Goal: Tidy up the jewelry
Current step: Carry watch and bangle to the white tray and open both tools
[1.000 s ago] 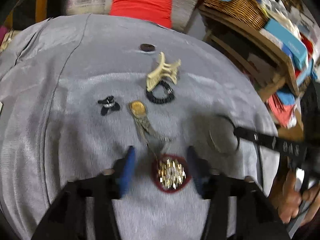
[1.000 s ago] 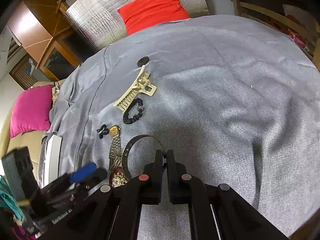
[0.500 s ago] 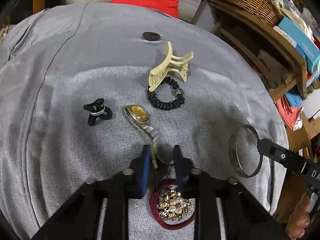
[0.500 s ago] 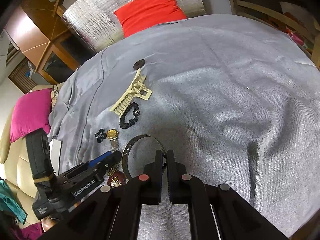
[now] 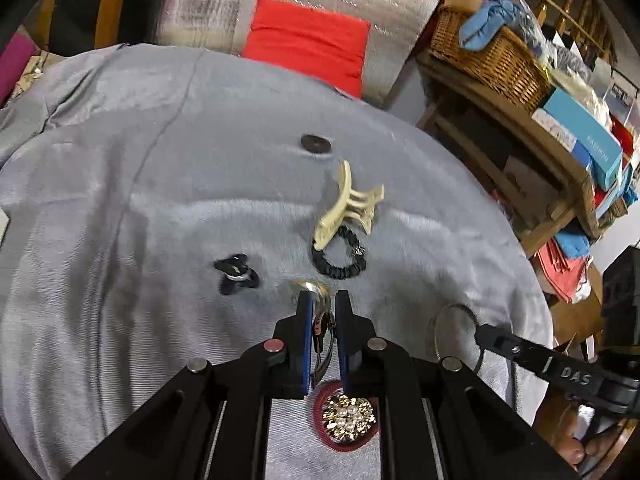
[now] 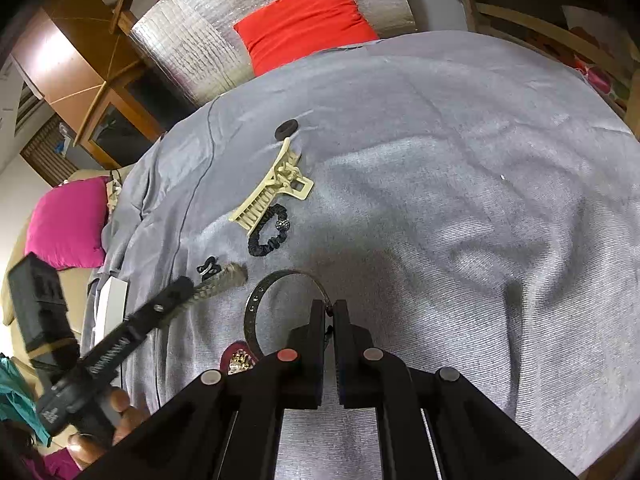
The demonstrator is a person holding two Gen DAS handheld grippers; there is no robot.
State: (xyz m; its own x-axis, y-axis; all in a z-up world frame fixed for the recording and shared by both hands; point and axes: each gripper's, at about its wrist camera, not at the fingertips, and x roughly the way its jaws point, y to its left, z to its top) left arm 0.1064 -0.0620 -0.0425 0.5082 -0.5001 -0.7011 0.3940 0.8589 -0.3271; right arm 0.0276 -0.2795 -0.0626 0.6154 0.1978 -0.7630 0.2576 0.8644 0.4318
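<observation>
left tongs [image 5: 320,312] | closed on watch [image 5: 316,300] | watch lifted off cloth [image 5: 120,240]

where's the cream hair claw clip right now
The cream claw clip lies on the grey cloth, right of centre in the left wrist view, overlapping the black scrunchie, with the dark round disc beyond it.

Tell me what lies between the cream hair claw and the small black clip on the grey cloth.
Only bare grey cloth. In the left wrist view, the cream hair claw and small black clip lie apart; the black scrunchie sits under the claw's end, off that stretch.
</observation>
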